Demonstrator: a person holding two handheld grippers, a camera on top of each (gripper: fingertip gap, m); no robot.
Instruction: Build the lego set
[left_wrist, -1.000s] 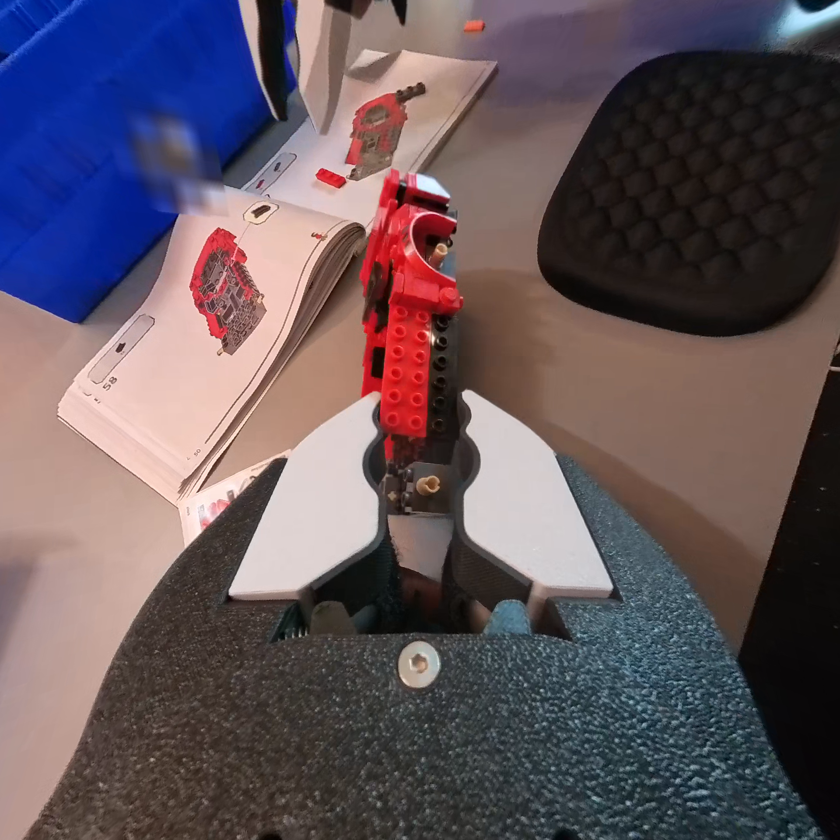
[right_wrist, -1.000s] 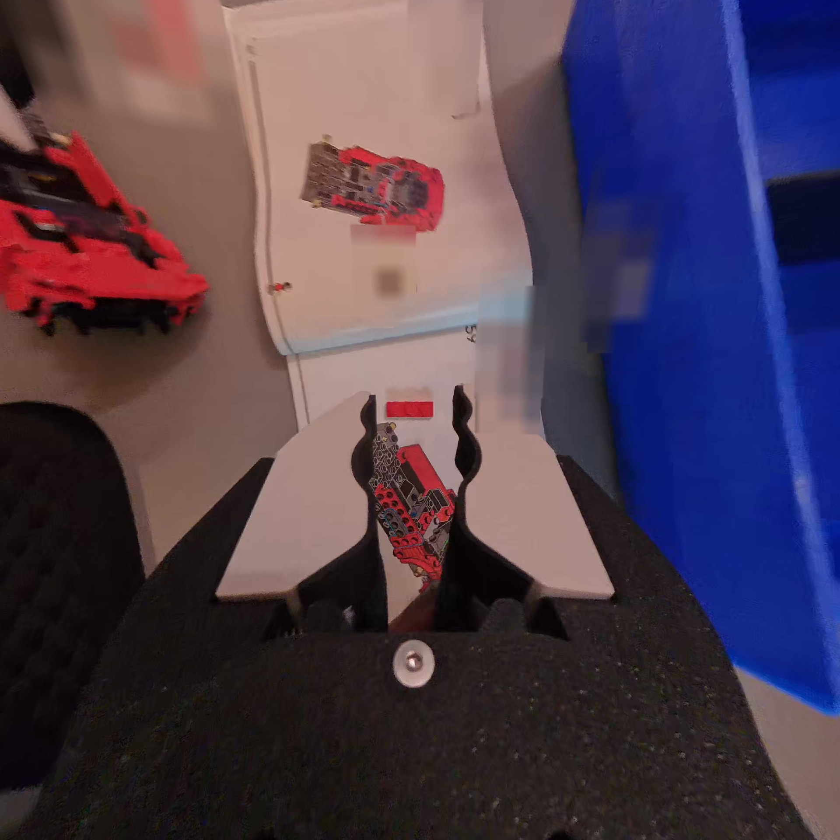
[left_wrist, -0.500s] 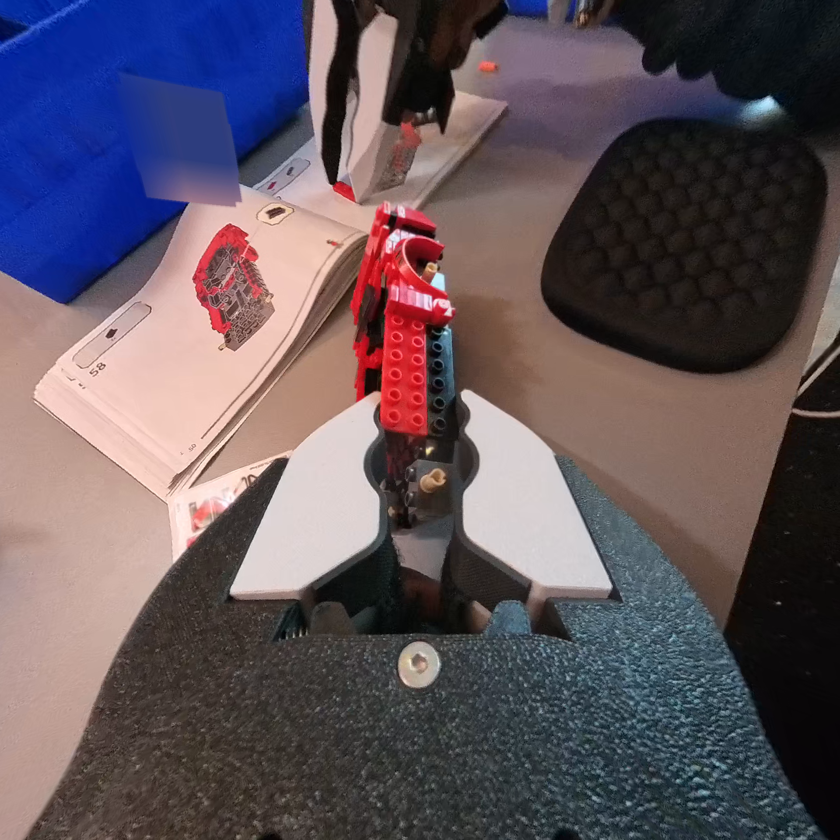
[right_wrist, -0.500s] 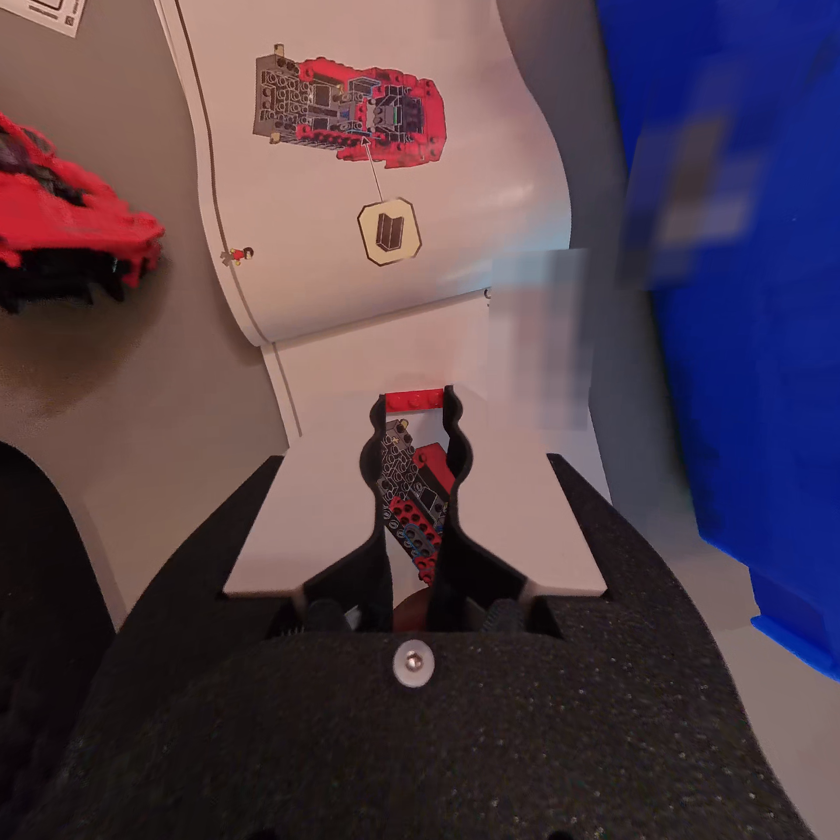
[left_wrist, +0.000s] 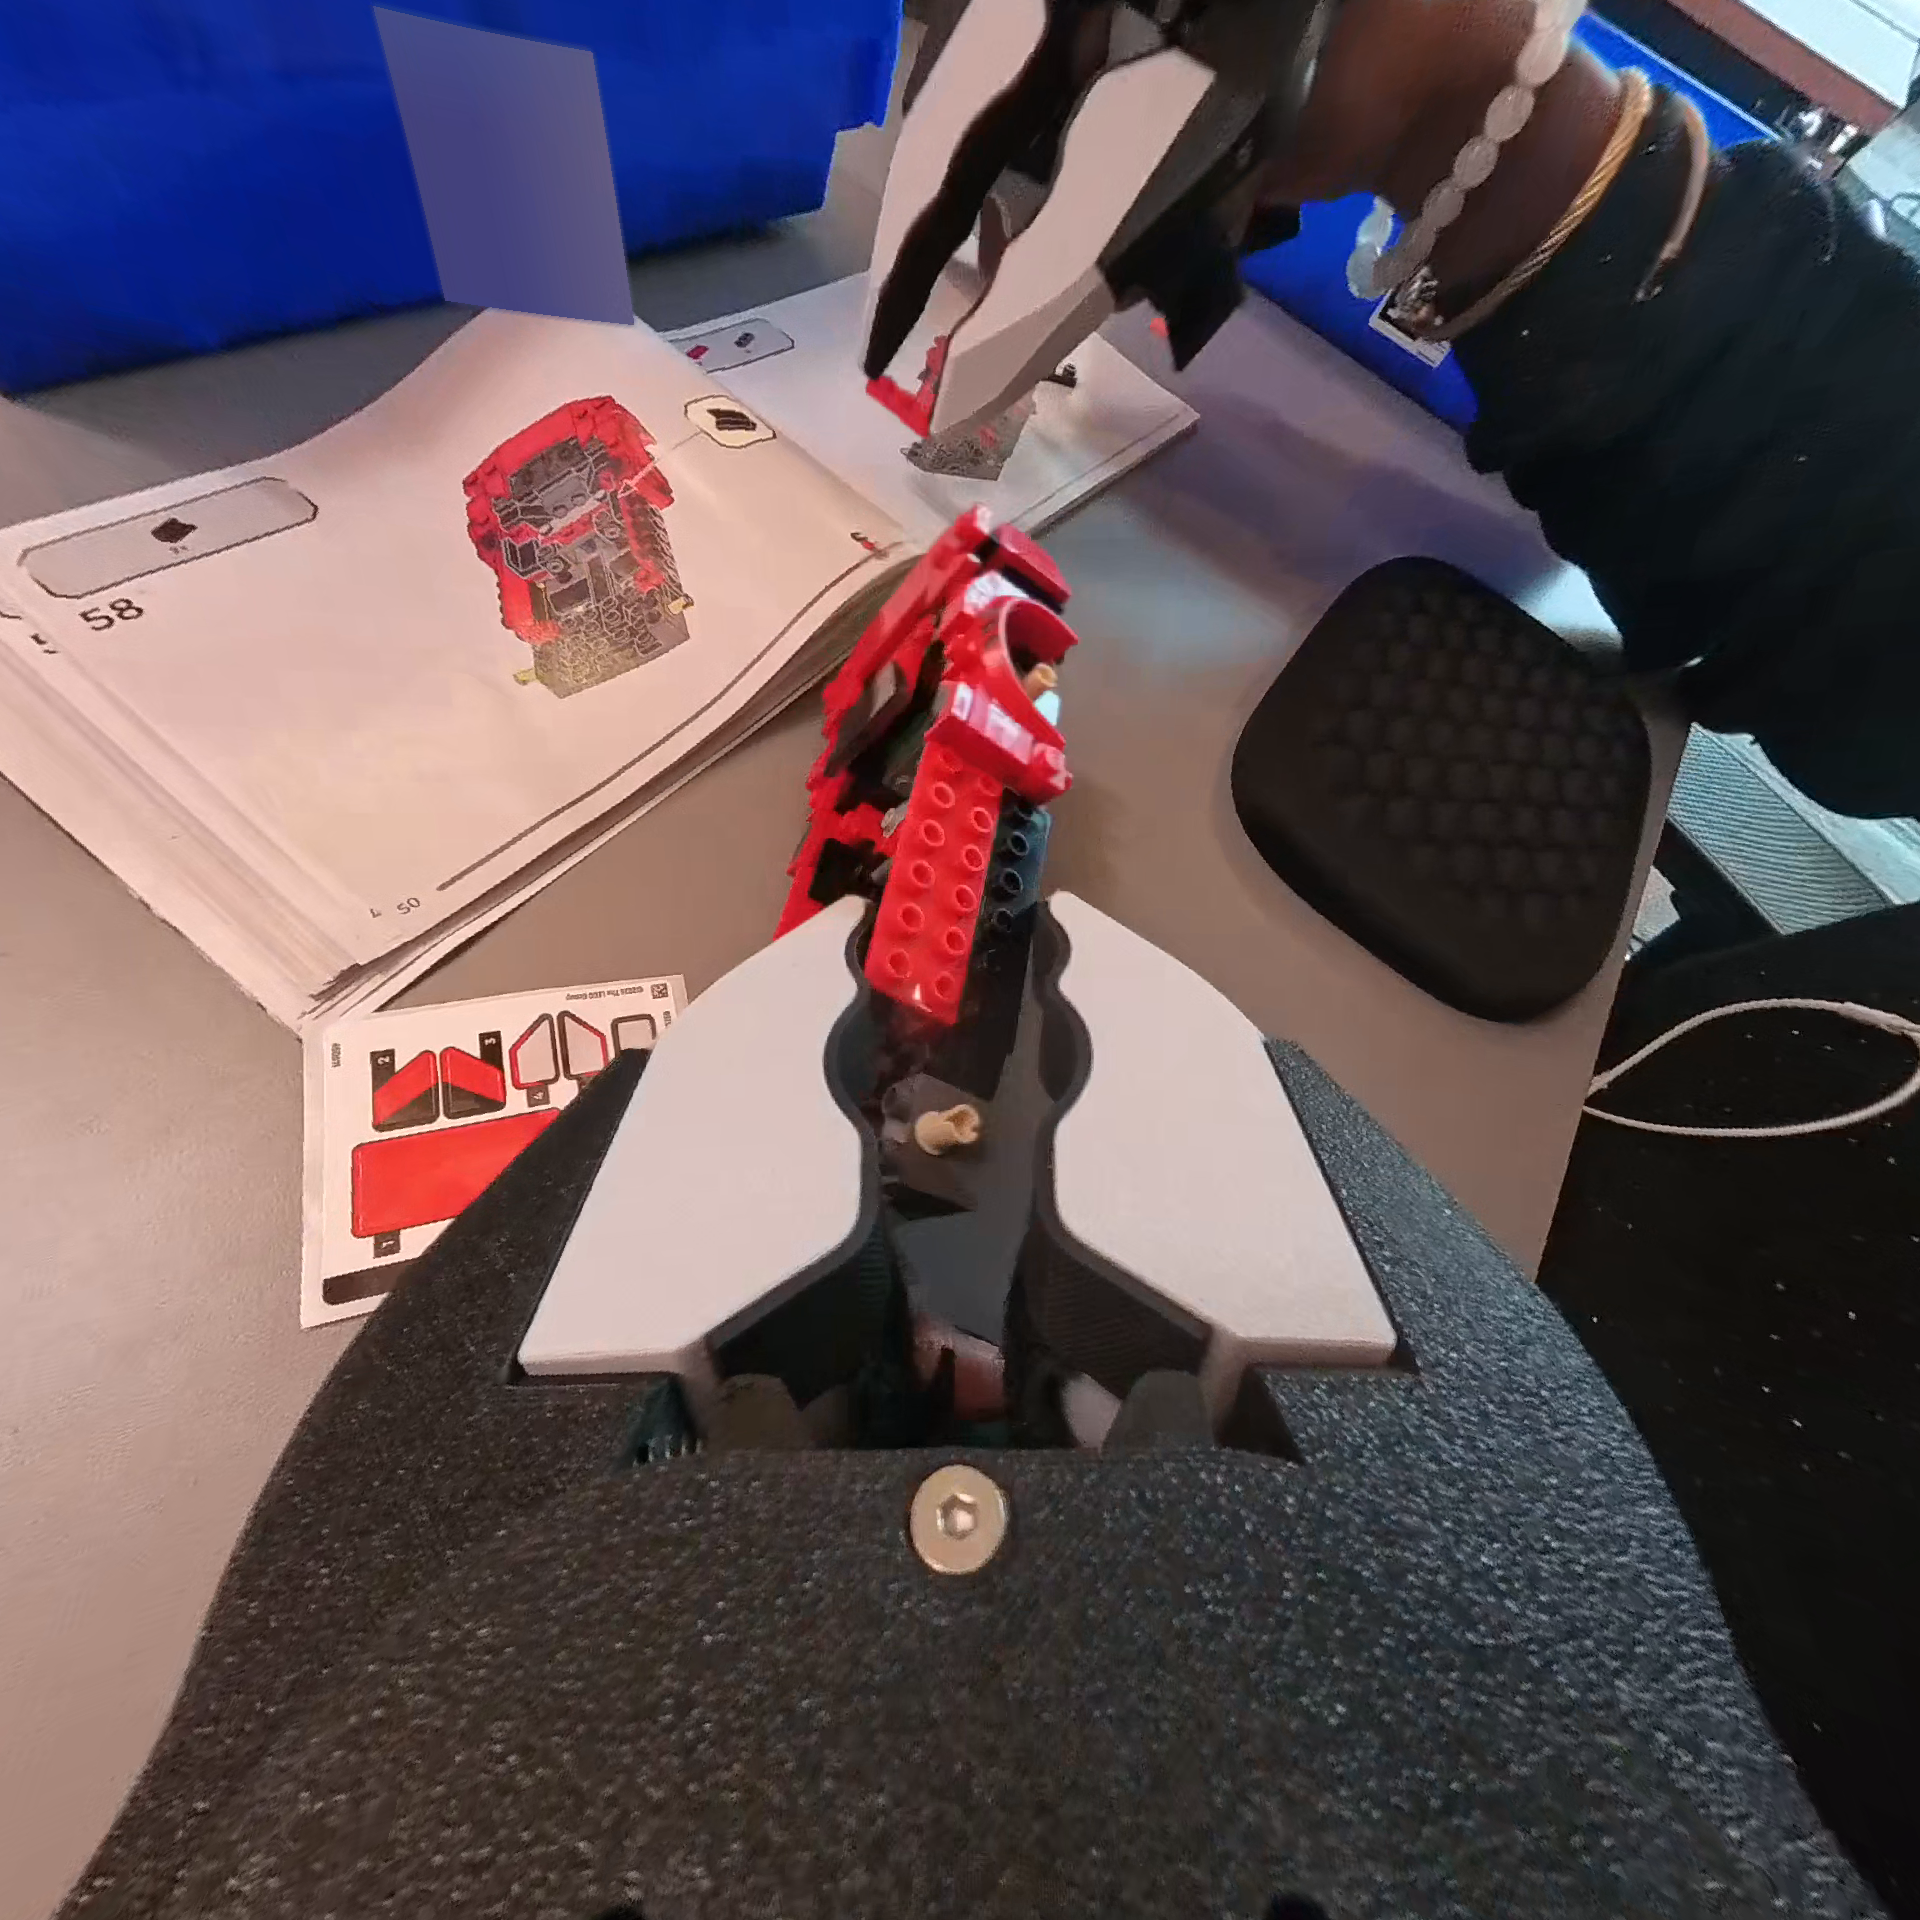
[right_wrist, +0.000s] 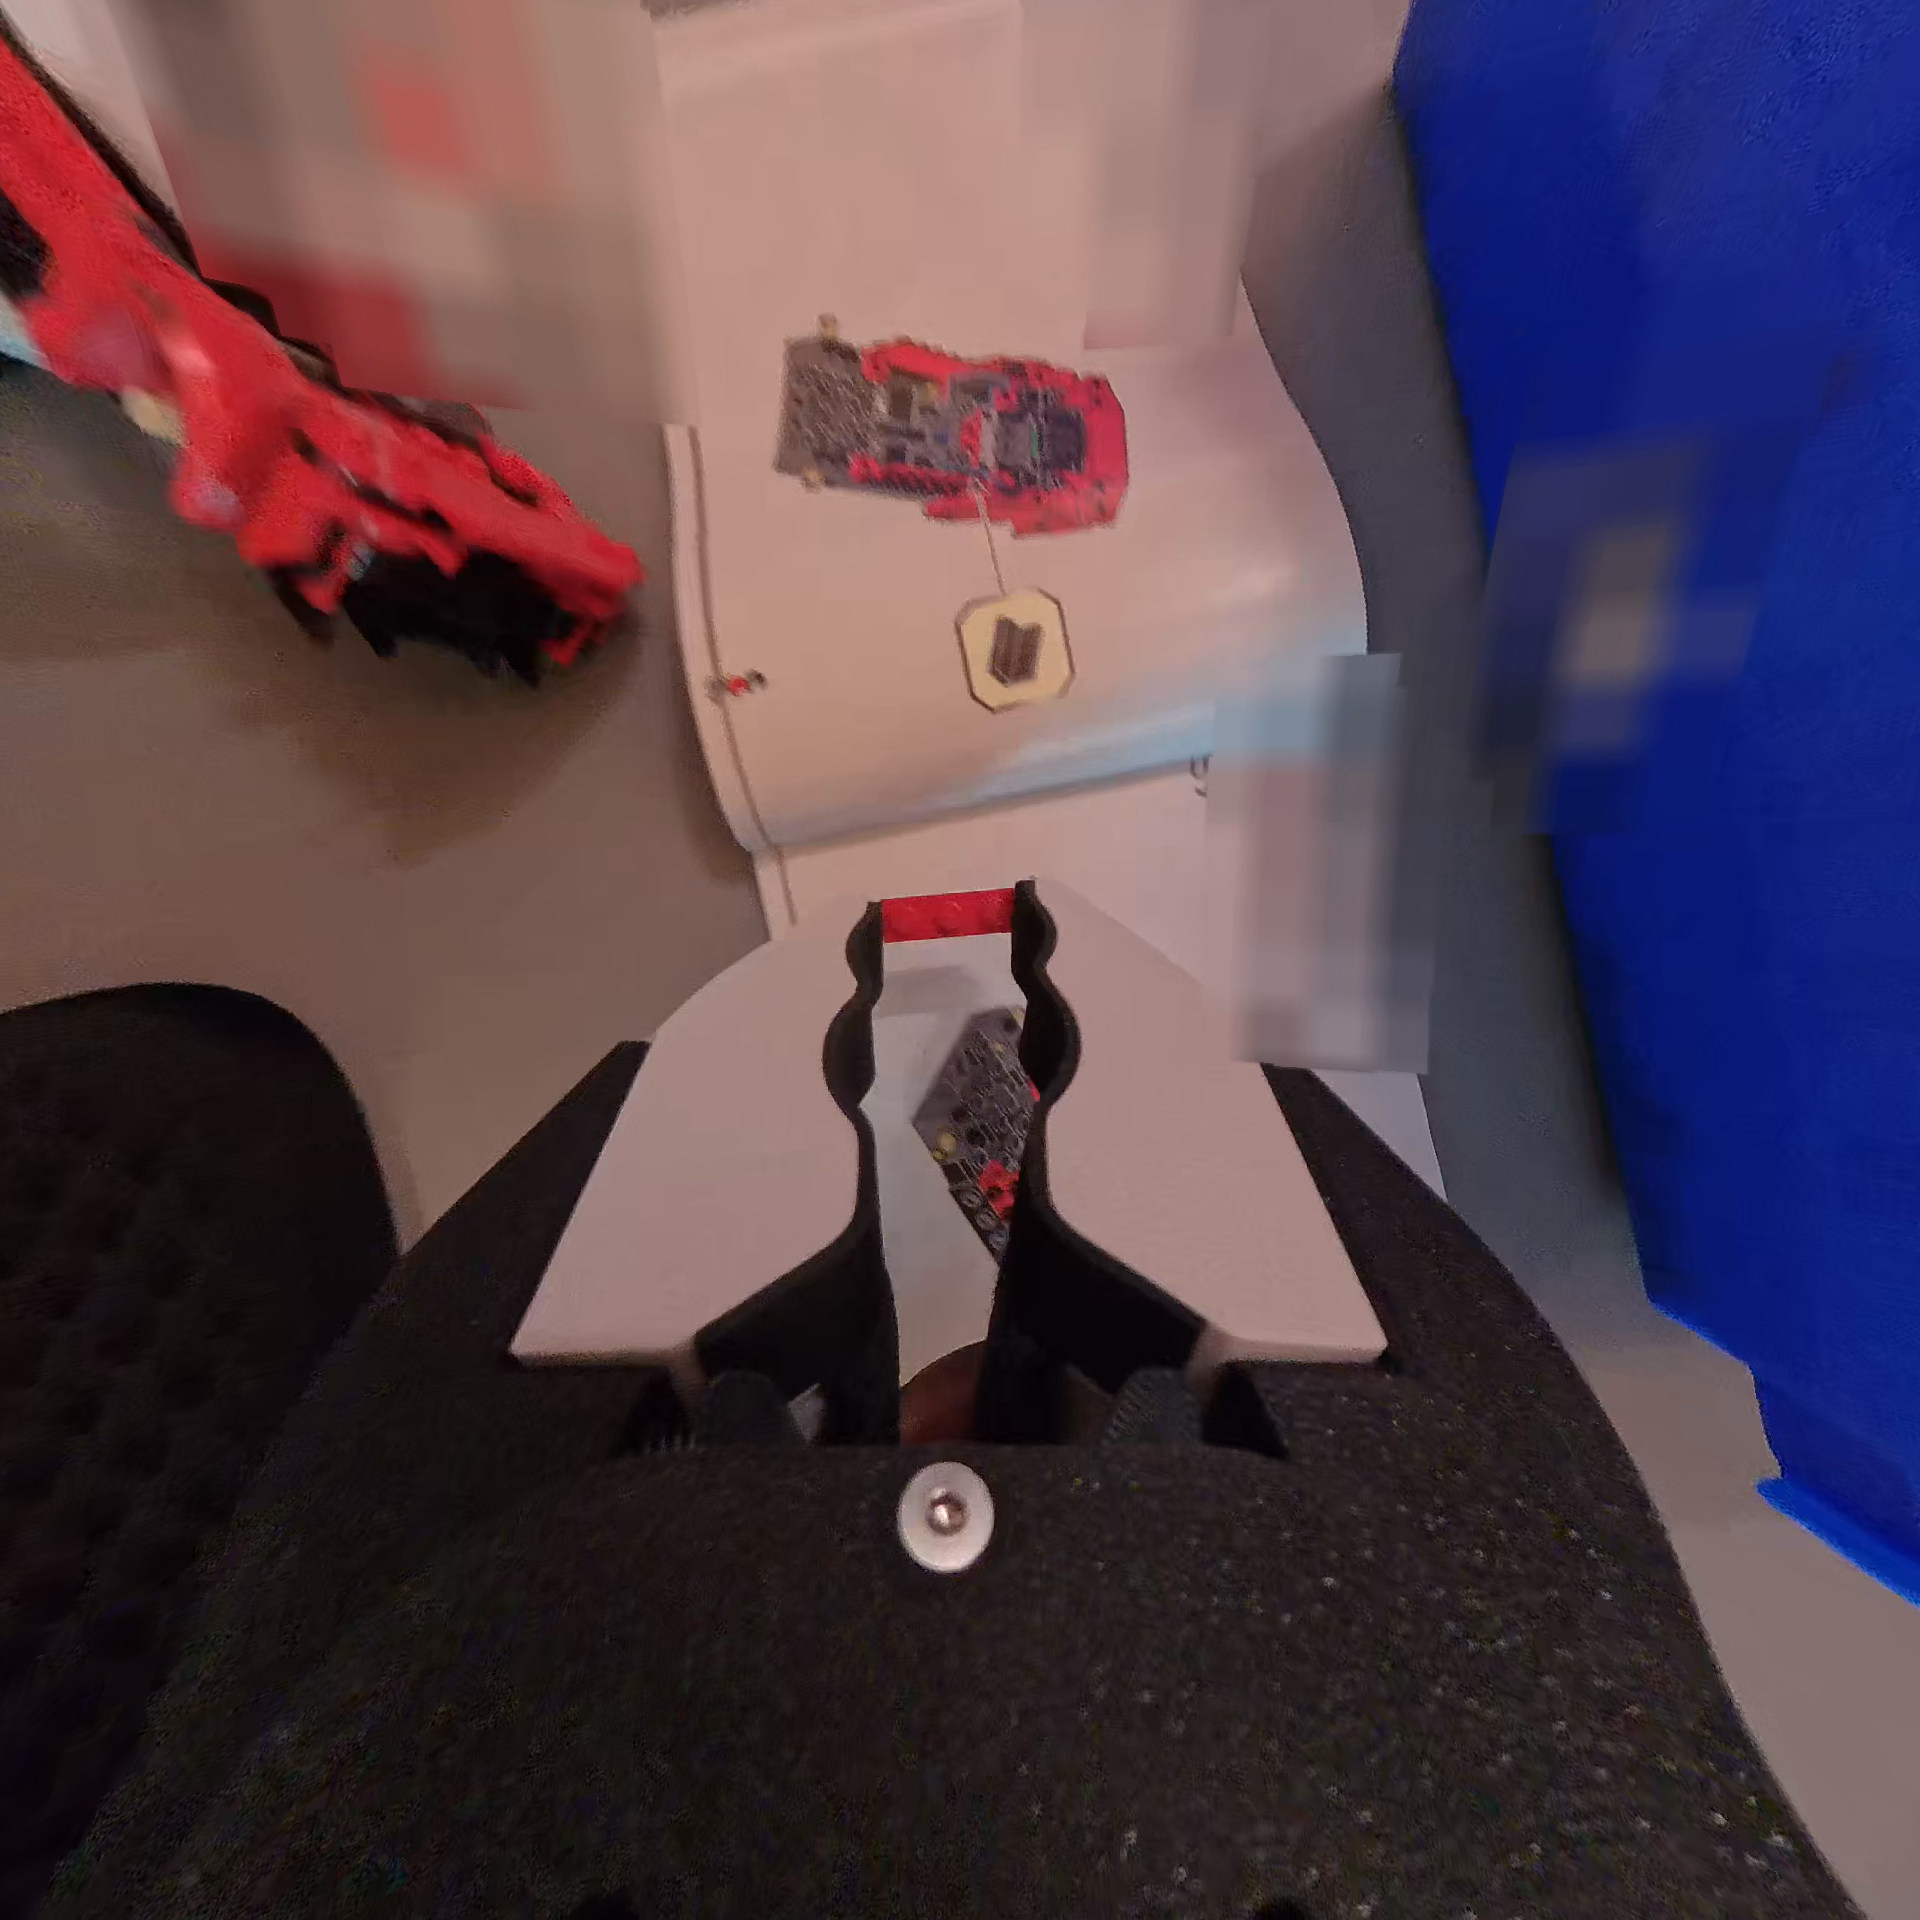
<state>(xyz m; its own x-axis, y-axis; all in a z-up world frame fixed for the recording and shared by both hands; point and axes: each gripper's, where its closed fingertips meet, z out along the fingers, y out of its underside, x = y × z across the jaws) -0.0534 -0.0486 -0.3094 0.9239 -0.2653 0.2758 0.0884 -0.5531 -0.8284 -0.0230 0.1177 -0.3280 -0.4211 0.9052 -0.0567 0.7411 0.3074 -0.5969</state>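
My left gripper (left_wrist: 951, 925) is shut on the rear of a red and black lego car model (left_wrist: 940, 769), held tilted above the grey table. The model also shows in the right wrist view (right_wrist: 312, 468) at the upper left. My right gripper (right_wrist: 948, 914) is shut on a small red plate (right_wrist: 948, 918) at its fingertips, just above the open instruction booklet (right_wrist: 935, 675). In the left wrist view the right gripper (left_wrist: 914, 384) stands over the booklet's far page with the red plate (left_wrist: 896, 400) in its tips.
The open booklet (left_wrist: 364, 665) lies left of the model. A sticker sheet (left_wrist: 447, 1122) lies near my left gripper. A blue bin (left_wrist: 260, 156) stands at the back left, and also shows at the right (right_wrist: 1714, 520). A black pad (left_wrist: 1444, 779) lies at the right. A white cable (left_wrist: 1766, 1081) runs off the table edge. Tip to tip, the grippers are about 20 centimetres apart.
My right gripper closed on the red plate on the booklet page and has lifted it slightly. My left gripper has tilted and raised the car model.
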